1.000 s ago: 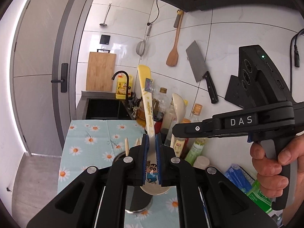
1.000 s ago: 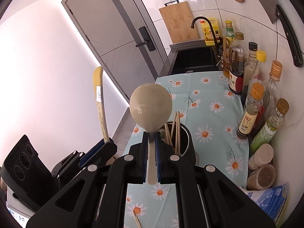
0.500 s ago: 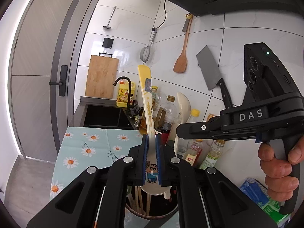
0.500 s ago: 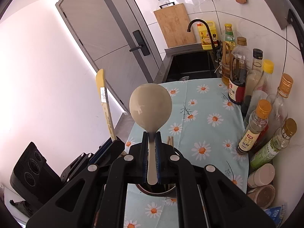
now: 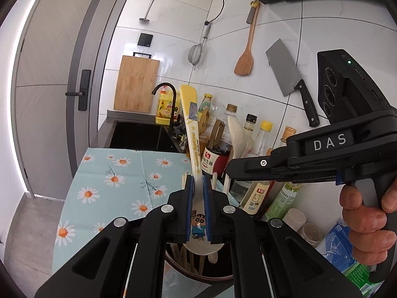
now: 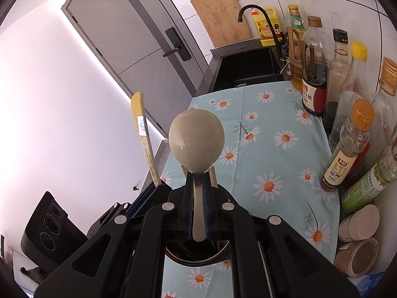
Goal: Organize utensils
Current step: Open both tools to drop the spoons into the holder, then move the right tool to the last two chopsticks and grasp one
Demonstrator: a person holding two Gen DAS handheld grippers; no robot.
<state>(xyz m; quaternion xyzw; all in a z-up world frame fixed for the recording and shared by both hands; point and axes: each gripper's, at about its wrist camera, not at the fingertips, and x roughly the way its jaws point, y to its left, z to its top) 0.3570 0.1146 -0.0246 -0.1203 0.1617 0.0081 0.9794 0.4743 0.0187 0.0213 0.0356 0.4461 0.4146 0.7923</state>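
Observation:
My left gripper (image 5: 197, 188) is shut on a yellow cartoon-print rice paddle (image 5: 192, 126), handle pointing up, its white head low over the dark utensil holder (image 5: 198, 275) that holds wooden chopsticks. My right gripper (image 6: 198, 186) is shut on the handle of a beige rice spoon (image 6: 196, 139), bowl end up, directly above the same holder (image 6: 198, 260). The right gripper also shows in the left wrist view (image 5: 233, 171) with the beige spoon (image 5: 237, 134). The yellow paddle (image 6: 145, 139) and left gripper show at the left of the right wrist view.
Sauce and oil bottles (image 6: 347, 146) and spice jars (image 6: 357, 255) line the tiled wall on the right. A daisy-print cloth (image 6: 268, 134) covers the counter; a black sink (image 6: 250, 67) lies beyond. A cleaver (image 5: 290, 74) and wooden spatula (image 5: 245, 59) hang on the wall.
Both grippers have moved in over the utensil holder with their utensils still held; the holder now sits right beneath the fingers in both views.

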